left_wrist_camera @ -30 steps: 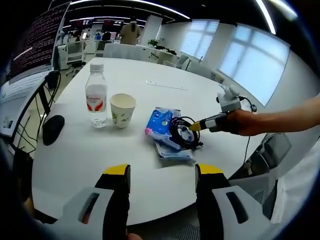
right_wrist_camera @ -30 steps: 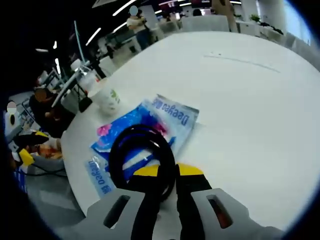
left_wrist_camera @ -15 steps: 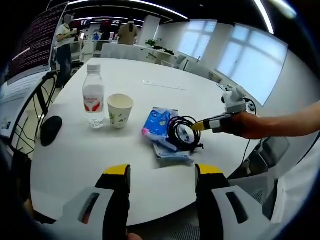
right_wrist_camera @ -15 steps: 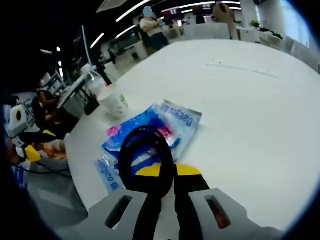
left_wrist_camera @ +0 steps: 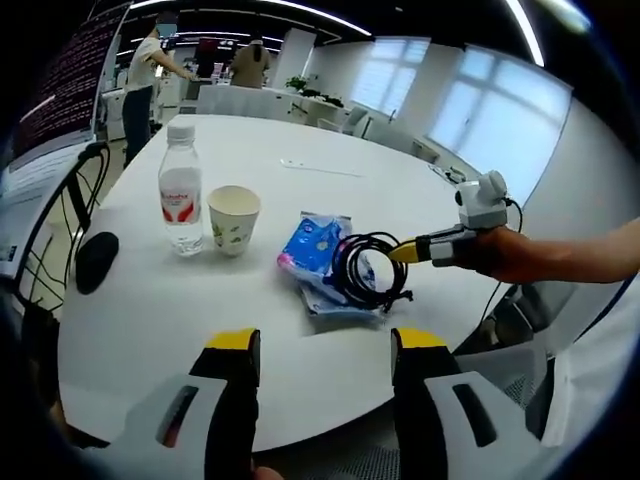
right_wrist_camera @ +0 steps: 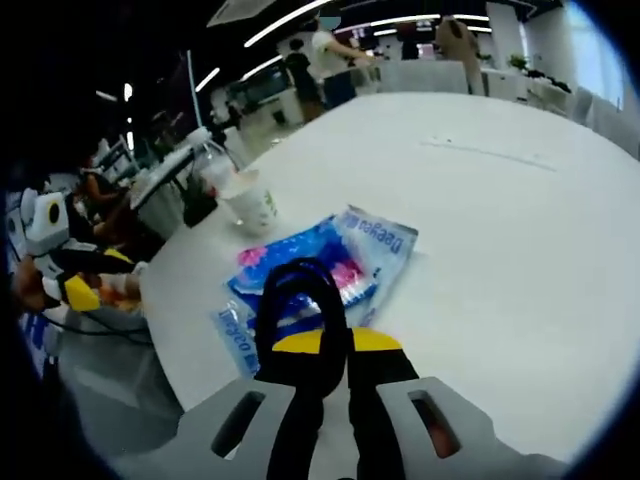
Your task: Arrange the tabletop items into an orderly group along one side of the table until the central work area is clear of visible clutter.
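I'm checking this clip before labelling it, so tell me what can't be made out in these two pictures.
- Blue packets, right gripper view: the black cable coil and right gripper cover their near part; the count is unclear.
- Bottle label, left gripper view: print too small.
- Paper cup: its inside is hidden by its rim.
- Table, left gripper view: the near edge sits behind the left gripper.

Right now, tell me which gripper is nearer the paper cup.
Left, as far as I can judge. The left gripper hangs open at the table's near edge, facing the paper cup. The right gripper is beyond the tissue packs, shut on the black cable coil.
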